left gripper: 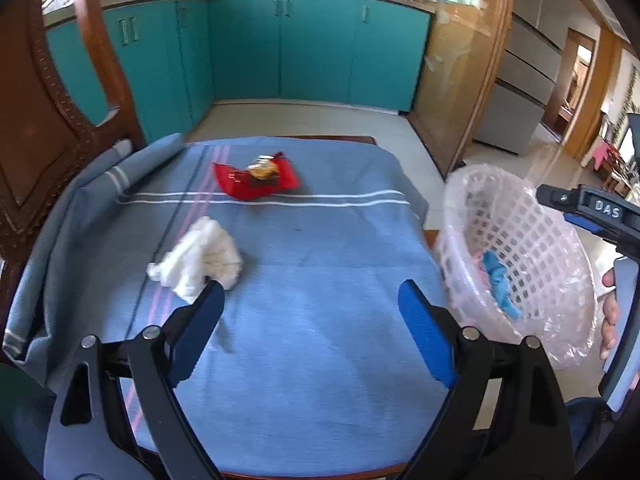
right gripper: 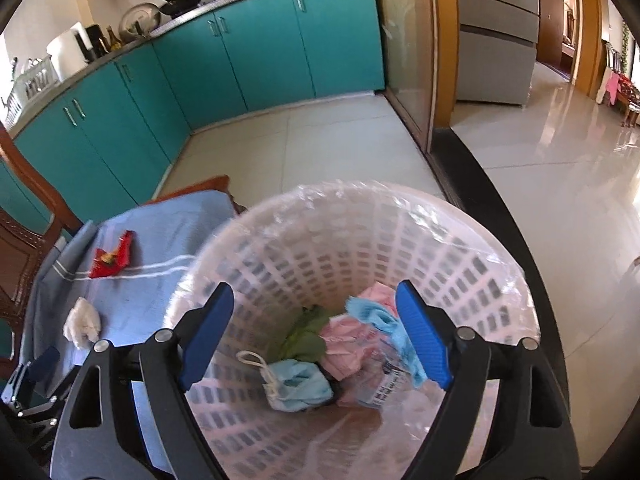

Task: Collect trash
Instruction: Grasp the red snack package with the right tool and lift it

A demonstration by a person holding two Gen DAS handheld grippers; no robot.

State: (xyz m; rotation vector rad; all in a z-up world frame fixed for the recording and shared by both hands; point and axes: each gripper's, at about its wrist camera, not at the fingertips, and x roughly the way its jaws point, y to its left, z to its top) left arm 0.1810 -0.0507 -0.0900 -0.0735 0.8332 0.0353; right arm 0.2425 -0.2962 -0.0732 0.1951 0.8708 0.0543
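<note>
A crumpled white tissue (left gripper: pixel 200 254) lies on the blue cloth (left gripper: pixel 320 280), just ahead of my left gripper's left fingertip. A red wrapper (left gripper: pixel 256 180) with a yellow scrap on it lies farther back. My left gripper (left gripper: pixel 310 300) is open and empty above the cloth. A white lattice bin (left gripper: pixel 516 256) lined with clear plastic stands off the table's right edge. My right gripper (right gripper: pixel 314 310) is open and empty over the bin's mouth (right gripper: pixel 360 256). Inside lie blue, pink and green crumpled scraps (right gripper: pixel 344 352). The tissue (right gripper: pixel 82 322) and wrapper (right gripper: pixel 112 258) also show in the right wrist view.
A wooden chair back (left gripper: pixel 52 128) stands at the table's left. Teal cabinets (left gripper: pixel 312 44) run along the far wall with pots on the counter. A glass door (left gripper: pixel 456 80) and a tiled floor (right gripper: pixel 560 184) lie to the right.
</note>
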